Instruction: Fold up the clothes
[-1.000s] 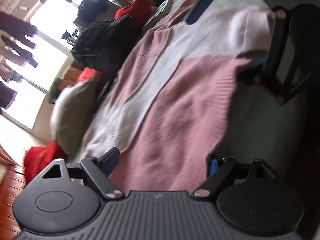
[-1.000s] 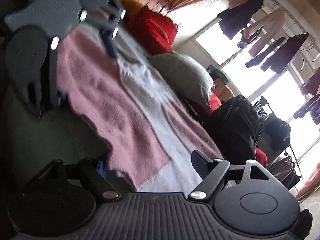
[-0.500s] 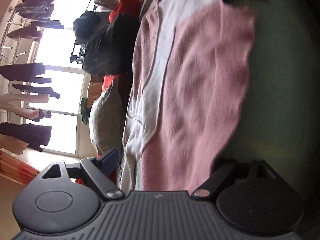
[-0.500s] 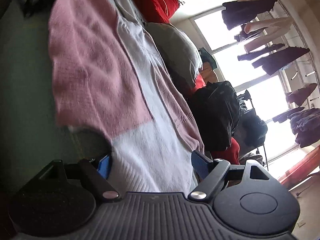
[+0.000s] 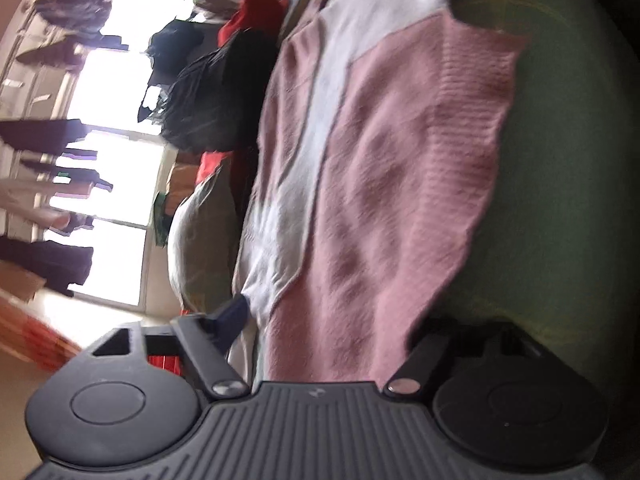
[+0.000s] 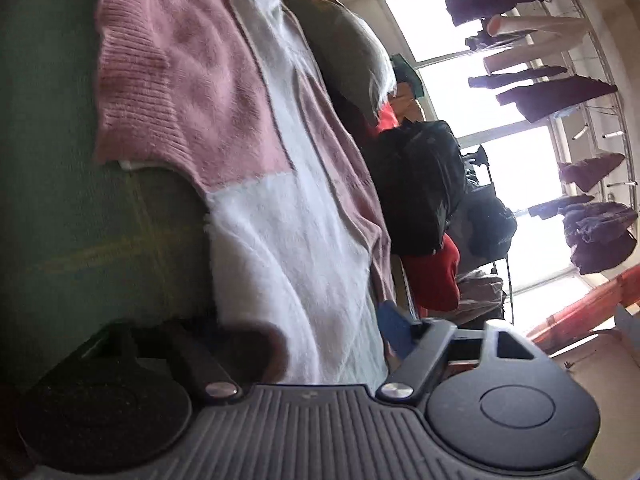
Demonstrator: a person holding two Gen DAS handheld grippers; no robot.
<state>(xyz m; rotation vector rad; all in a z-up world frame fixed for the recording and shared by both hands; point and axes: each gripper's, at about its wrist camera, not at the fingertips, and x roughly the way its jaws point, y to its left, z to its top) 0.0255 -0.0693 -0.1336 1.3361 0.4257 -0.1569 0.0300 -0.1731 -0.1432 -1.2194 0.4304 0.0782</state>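
Note:
A pink and white knit sweater (image 5: 380,200) lies spread on a green surface (image 5: 560,200). In the left wrist view my left gripper (image 5: 328,332) is open at one end of it, the pink cloth running between its wide-set fingers; the blue-padded fingertip (image 5: 232,316) shows at the cloth's edge. In the right wrist view the sweater (image 6: 192,80) stretches away over the green surface (image 6: 80,220). My right gripper (image 6: 296,340) is open at its white end, with cloth draped over the left finger and a blue pad (image 6: 394,328) beside the cloth.
Beyond the sweater's far edge sit a grey cushion (image 5: 196,248) (image 6: 348,52), a black backpack (image 5: 216,100) (image 6: 420,184) and red cloth items (image 5: 248,12) (image 6: 436,276). Dark clothes hang on a rack (image 6: 540,92) before a bright window (image 5: 112,80).
Both views have rolled sideways and drawn closer to the sweater's ends. The opposite gripper, seen a second ago in each view, has dropped out of sight. Both finger pairs stay spread.

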